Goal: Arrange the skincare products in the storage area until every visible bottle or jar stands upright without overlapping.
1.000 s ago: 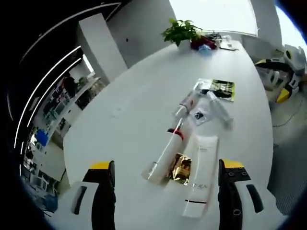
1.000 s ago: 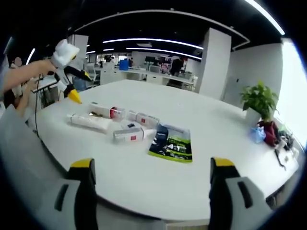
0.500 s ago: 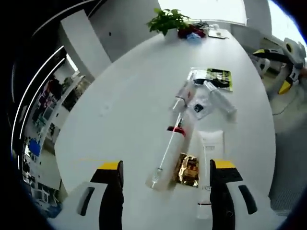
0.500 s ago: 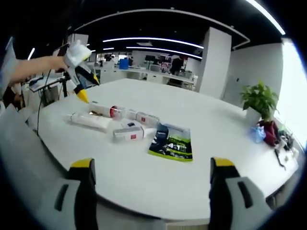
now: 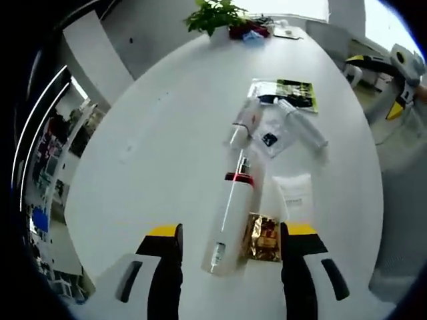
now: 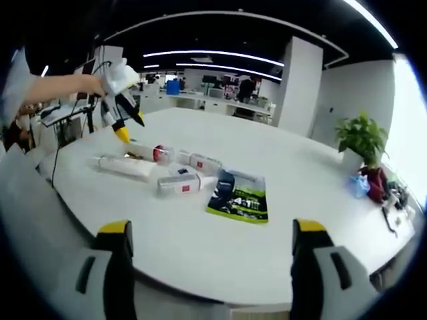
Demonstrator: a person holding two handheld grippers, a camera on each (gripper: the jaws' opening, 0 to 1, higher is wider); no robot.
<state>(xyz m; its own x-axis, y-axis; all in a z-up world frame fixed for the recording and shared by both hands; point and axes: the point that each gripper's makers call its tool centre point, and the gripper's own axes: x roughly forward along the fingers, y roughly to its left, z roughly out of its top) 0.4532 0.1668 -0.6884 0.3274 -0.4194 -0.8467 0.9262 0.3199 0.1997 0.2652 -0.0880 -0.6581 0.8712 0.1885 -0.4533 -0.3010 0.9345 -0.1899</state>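
1. Fingers of the left gripper [image 5: 230,267] are spread apart and hold nothing; black with yellow tips, they hang above the near edge of the white bench [image 5: 167,133], one on each side of a long white bottle [image 5: 230,223].
2. That long white bottle lies flat on its side, a red band around its neck, its base towards the fingers.
3. Touching the bottle's side lies a small gold foil sachet [image 5: 262,237], and just beyond the sachet a flat white tube [image 5: 295,195].
4. Further along the middle of the bench lie a small white bottle [image 5: 243,123], a clear sachet [image 5: 270,139] with a dark label, and a clear bottle [image 5: 301,131], all on their sides and close together.
5. Beyond them a green and black leaflet [image 5: 283,93] lies flat.
6. At the far end of the bench stands a potted plant [image 5: 213,15].
7. Fingers of the right gripper [image 6: 208,267] are spread wide and empty, held off the bench's near edge, well apart from the products.
8. From the right gripper view, the left gripper [image 6: 121,100], in a person's hand, hangs tips-down over the left end of the row of lying products.
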